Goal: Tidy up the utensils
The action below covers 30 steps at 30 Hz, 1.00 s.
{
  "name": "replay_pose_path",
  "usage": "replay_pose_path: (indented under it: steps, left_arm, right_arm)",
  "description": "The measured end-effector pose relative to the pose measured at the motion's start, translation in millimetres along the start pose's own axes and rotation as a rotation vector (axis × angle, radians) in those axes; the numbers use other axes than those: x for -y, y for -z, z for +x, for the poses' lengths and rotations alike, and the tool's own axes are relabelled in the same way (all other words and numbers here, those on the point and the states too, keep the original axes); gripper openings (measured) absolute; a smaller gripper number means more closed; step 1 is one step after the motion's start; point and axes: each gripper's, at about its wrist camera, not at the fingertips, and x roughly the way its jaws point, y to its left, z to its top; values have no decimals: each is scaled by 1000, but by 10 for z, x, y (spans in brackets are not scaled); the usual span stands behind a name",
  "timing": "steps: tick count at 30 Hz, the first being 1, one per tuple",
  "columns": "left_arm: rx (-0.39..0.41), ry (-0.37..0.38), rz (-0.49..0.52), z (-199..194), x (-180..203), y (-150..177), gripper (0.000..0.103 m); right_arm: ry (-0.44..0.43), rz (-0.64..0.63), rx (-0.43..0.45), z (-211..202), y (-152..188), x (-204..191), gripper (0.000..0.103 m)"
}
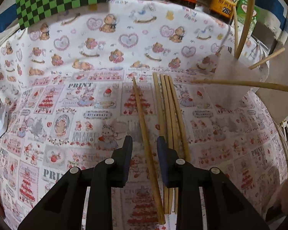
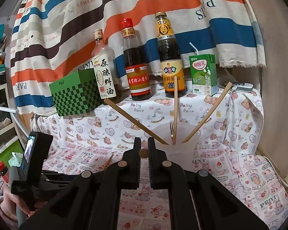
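The left gripper [image 1: 144,149] points down at the desk [image 1: 48,115], which has a cloth with bears and strawberries on it. Its two black fingers are a little way apart. One wooden chopstick [image 1: 144,126] lies flat on the cloth and runs right through the gap between them, but the fingers are not squeezing it. Just beside it, on the right, a bunch of more chopsticks [image 1: 170,115] lies close together, partly under the right finger. The right gripper [image 2: 144,143] has its fingers almost pressed together, and something small and tan shows in the thin gap. I cannot tell from that view what it is. In the left camera's view, a chopstick [image 1: 240,84] reaches in from the right edge, where a dark bit of the other gripper shows. Just in front of the right gripper stands a pale see-through cup [image 2: 178,145]. Three chopsticks [image 2: 175,111] stick out of it, leaning different ways, and a fork [image 2: 171,130] is in it too. At the back of the desk are three bottles [image 2: 137,67], a green checked box [image 2: 76,94] and a small green drink carton [image 2: 202,74]. A hand [image 2: 11,201] at the lower left holds the other gripper's handle.
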Motion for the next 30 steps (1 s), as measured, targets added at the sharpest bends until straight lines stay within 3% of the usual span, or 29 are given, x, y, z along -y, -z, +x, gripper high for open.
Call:
replay_pose_path:
  steps: [4,6,11,16,20,30]
  left_arm:
    - [-32,-9,21,68,50,29,24]
    - [-61,-4,26,125,64,45,9]
    - [-73,11,19,140,52,46,6]
    - [64,31,-12,-156,12,-5,6]
    - [181,-3,17,-399,19,-37,6]
    - [271,27,13,-616,-43,-91,6]
  right_arm:
    - [10,-3,19,-29,-12,4,8]
    - [13,-5,27,-45,-17,6,8]
    - [17,-3,43,-78,-33,17,8]
    - [17,6,46,-86,-41,31,8]
    - [15,8,42,-82,-48,46,8]
    - [2,6,37,-75,-37,29,8]
